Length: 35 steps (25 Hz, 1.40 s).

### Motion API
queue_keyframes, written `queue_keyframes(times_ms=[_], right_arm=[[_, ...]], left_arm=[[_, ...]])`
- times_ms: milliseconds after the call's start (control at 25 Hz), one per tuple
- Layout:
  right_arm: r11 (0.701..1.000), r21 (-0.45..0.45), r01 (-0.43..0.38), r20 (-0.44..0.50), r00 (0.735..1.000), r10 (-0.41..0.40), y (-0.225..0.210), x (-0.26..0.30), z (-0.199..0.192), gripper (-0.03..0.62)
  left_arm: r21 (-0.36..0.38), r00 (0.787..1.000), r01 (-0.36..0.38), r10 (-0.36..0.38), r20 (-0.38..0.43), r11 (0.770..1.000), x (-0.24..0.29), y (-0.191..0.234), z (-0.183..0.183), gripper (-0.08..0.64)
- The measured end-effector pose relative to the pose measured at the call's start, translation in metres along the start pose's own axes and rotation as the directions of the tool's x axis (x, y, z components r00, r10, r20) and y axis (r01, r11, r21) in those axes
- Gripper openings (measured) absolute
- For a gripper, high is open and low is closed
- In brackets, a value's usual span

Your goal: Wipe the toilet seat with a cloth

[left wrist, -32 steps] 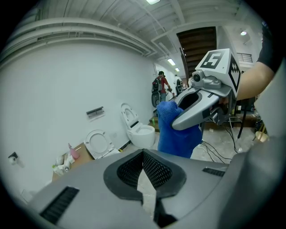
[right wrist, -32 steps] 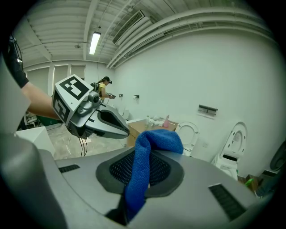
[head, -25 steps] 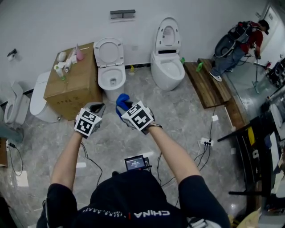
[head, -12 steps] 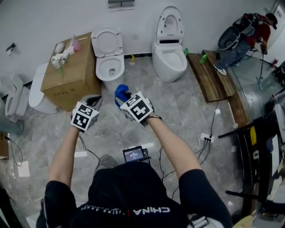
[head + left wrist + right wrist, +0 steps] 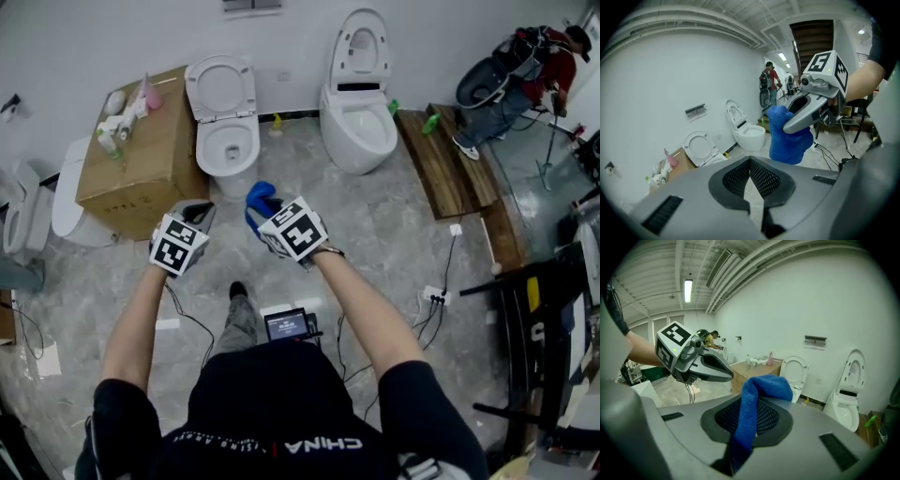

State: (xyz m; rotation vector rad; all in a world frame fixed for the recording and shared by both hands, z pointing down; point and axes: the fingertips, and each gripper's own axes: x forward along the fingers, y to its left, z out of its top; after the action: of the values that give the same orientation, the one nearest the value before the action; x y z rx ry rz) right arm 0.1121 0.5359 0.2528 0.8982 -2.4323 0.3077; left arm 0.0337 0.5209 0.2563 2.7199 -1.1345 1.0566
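Seen from above, a person walks across a grey tiled floor toward an open white toilet (image 5: 228, 141) against the far wall, beside a cardboard box (image 5: 141, 155). The right gripper (image 5: 259, 208) is clamped on a blue cloth (image 5: 260, 194), which bulges out above its jaws. The left gripper (image 5: 204, 214) is closed and empty. Both are still short of the toilet seat (image 5: 222, 89), which looks tipped up against the wall. Compared with a second ago, a shoe (image 5: 238, 292) now shows mid-step and the toilet looks slightly nearer. The approach seems nearly done; wiping has not begun.
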Motion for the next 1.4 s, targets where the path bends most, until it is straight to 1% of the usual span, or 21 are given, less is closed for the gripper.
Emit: queue_keyframes(times_ms=[120,240,320,520,680,840,1160,1280,1400], right_arm=[[1.0,0.014,0.019,-0.021,1.0,-0.018,-0.022,0.029,0.01,0.052],[0.999,0.031,0.035,-0.042,0.999,-0.033,-0.047,0.061,0.03,0.052],[0.998,0.04,0.05,-0.048,0.998,-0.048,-0.064,0.081,0.046,0.052],[0.994,0.071,0.081,-0.044,0.996,-0.078,-0.097,0.137,0.092,0.052],[0.994,0.073,0.084,-0.052,0.995,-0.081,-0.108,0.177,0.116,0.052],[0.995,0.062,0.082,-0.073,0.994,-0.078,-0.125,0.205,0.131,0.052],[0.994,0.078,0.071,-0.08,0.995,-0.064,-0.167,0.241,0.137,0.052],[0.997,0.044,0.062,-0.075,0.995,-0.059,-0.196,0.258,0.144,0.052],[0.998,0.002,0.058,-0.053,0.997,-0.058,-0.235,0.278,0.163,0.052]], left_arm=[[0.007,0.999,0.034,-0.034,-0.004,0.999,0.028,0.031,-0.003,0.012],[0.006,0.998,0.066,-0.066,-0.007,0.998,0.052,0.071,-0.001,0.012],[0.019,0.997,0.082,-0.082,-0.003,0.996,0.064,0.1,0.004,0.012],[0.005,0.996,0.088,-0.088,0.021,0.996,0.088,0.179,0.01,0.012],[0.002,0.995,0.096,-0.096,0.026,0.995,0.105,0.225,0.005,0.012],[-0.011,0.994,0.107,-0.107,0.034,0.994,0.122,0.256,0.006,0.012],[-0.021,0.993,0.116,-0.116,0.024,0.993,0.164,0.284,0.009,0.012],[-0.012,0.995,0.096,-0.096,0.018,0.995,0.184,0.3,0.02,0.012],[-0.005,0.998,0.055,-0.055,0.008,0.998,0.206,0.331,0.034,0.012]])
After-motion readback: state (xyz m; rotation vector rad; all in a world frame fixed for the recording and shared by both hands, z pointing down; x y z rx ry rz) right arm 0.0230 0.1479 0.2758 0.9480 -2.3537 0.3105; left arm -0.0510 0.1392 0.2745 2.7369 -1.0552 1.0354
